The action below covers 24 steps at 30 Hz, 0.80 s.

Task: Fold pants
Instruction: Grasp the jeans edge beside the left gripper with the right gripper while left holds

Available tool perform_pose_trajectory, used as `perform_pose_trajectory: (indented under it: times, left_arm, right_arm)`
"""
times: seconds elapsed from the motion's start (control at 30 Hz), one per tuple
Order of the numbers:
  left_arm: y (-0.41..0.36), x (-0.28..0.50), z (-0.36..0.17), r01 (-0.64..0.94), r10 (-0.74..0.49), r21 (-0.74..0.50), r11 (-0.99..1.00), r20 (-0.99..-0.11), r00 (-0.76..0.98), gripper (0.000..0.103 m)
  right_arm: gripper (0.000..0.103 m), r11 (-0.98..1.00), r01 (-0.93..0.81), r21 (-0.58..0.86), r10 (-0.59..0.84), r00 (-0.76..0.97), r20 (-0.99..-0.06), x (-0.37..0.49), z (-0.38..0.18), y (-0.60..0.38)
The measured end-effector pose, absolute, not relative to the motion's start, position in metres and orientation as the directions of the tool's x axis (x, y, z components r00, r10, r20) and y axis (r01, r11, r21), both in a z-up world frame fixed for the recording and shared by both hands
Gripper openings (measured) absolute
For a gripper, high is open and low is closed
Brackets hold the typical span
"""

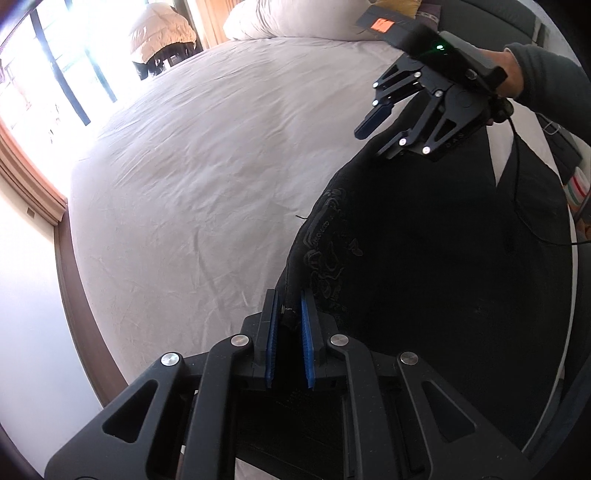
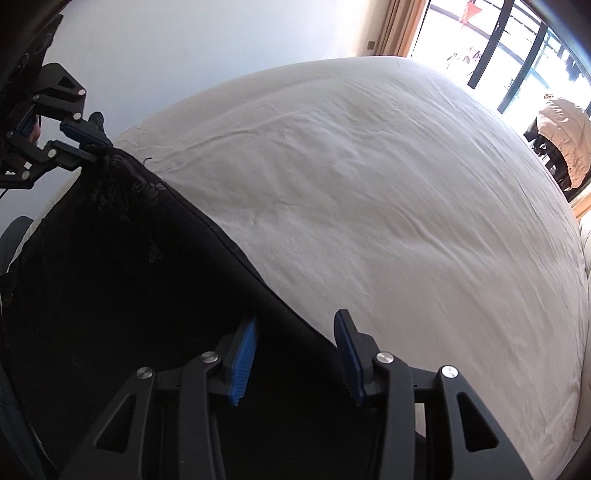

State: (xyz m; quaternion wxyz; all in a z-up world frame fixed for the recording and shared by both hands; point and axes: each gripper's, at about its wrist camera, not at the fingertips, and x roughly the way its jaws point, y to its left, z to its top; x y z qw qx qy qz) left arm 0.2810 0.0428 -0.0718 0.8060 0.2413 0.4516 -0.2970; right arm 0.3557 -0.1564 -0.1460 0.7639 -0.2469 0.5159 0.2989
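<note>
Black pants (image 1: 443, 266) with an embroidered pattern hang above a bed with a pale grey sheet (image 1: 207, 177). My left gripper (image 1: 289, 295) is shut on a corner of the pants' upper edge. It shows in the right wrist view (image 2: 98, 138) at the far left, pinching the cloth. My right gripper (image 2: 295, 325) is open, its blue pads (image 2: 245, 354) straddling the pants' edge (image 2: 147, 266) without clamping it. In the left wrist view the right gripper (image 1: 382, 129) is open at the far corner of the pants.
A pillow (image 1: 295, 18) lies at the head of the bed. A window with dark bars (image 2: 517, 48) is beyond the bed. A puffy beige jacket (image 2: 565, 136) hangs near it. A wall (image 2: 184, 48) stands at the foot.
</note>
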Motion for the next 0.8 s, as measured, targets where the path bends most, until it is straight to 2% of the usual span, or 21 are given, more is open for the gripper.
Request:
perform_pose_trajectory:
  times: [0.3,0.37,0.47,0.8]
  left_arm:
    - [0.043,0.268,-0.066,0.699,-0.259,0.143,0.700,-0.862,0.435,0.010]
    - [0.043,0.267,-0.066,0.699,-0.258,0.144,0.701,-0.862,0.436,0.010]
    - [0.045,0.267,-0.067,0.693,-0.257,0.143,0.707,-0.861,0.440,0.010]
    - [0.040,0.242,-0.054,0.676,-0.267,0.153,0.721,-0.839,0.475,0.010]
  right_arm:
    - [0.044,0.658,-0.753,-0.026,0.195,0.204,-0.959,0.366,-0.157,-0.143]
    - [0.024,0.642,-0.767,-0.013,0.201,0.184,-0.962,0.368,-0.159,-0.138]
    - [0.013,0.632,-0.775,0.002,0.220,0.177,-0.959,0.365,-0.156,-0.133]
    - [0.007,0.693,-0.720,-0.034,0.239,0.275,-0.931,0.344,-0.136,-0.137]
